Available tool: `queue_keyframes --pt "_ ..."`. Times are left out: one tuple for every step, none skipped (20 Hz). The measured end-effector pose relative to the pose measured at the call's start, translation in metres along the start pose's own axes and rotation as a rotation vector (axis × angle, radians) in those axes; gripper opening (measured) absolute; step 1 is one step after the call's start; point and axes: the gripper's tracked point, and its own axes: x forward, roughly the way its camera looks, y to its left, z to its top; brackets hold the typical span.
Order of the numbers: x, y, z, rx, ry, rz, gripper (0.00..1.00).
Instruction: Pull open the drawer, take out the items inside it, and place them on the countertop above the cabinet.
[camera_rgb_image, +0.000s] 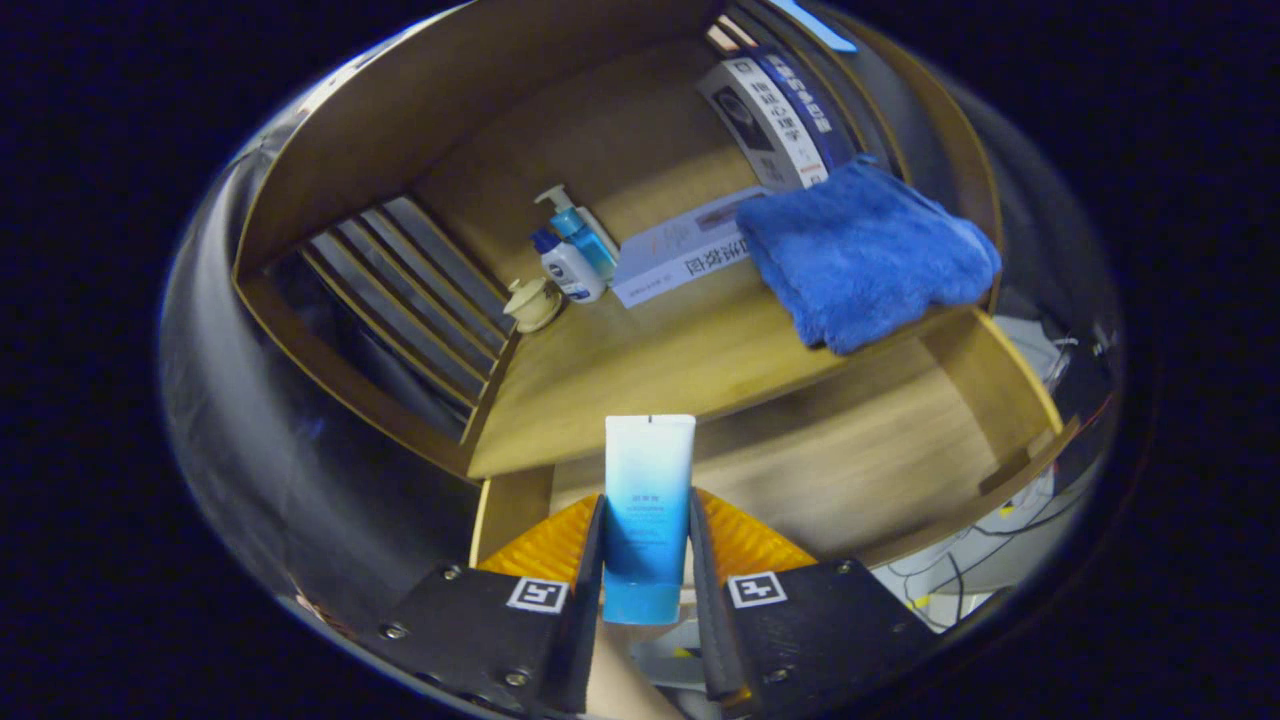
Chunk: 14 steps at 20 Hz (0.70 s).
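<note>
Between the two fingers of my tongs (647, 560) I held a soft plastic tube, white at the crimped end and shading to blue at the cap (648, 510); both fingers pressed its sides, clenched low on the body so the cap pointed back toward me. I judged I had lifted it out of the open wooden drawer (880, 450), whose bare floor lay just beyond the fingers toward two o'clock. Ahead at twelve o'clock ran the wooden countertop (640, 380), where the tube belonged. Farther along it, at eleven o'clock, stood a small white bottle with a blue cap (567, 268), a blue pump bottle (580, 232) touching it, and a cream lidded pot (531, 303) just beside. A flat white carton (680, 258) lay at twelve, and a folded blue fleecy cloth (865, 255) at one o'clock overhung the counter's edge.
</note>
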Motion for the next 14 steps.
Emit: queue_keyframes --pt "0.004 0.006 0.002 -0.008 -0.004 0.007 0.44" --pt "0.008 0.010 0.007 -0.015 -0.013 0.008 0.44" --pt "0.015 0.011 0.010 -0.025 -0.018 0.006 0.44" --pt "0.023 0.014 0.013 -0.036 -0.018 0.003 0.44" --pt "0.027 0.015 0.014 -0.044 -0.015 -0.002 0.44" --pt "0.033 0.018 0.015 -0.053 -0.008 -0.008 0.44" --pt "0.042 0.018 0.015 -0.063 -0.003 -0.016 0.44" --pt "0.050 0.017 0.016 -0.075 0.001 -0.026 0.44" --pt "0.058 0.015 0.017 -0.084 0.002 -0.041 0.44" --pt "0.065 0.013 0.018 -0.091 0.006 -0.052 0.44" --pt "0.071 0.012 0.018 -0.093 0.008 -0.061 0.44" --pt "0.077 0.011 0.020 -0.093 0.010 -0.068 0.44" --pt "0.081 0.008 0.021 -0.095 0.011 -0.080 0.44" --pt "0.086 0.003 0.023 -0.096 0.011 -0.094 0.44"
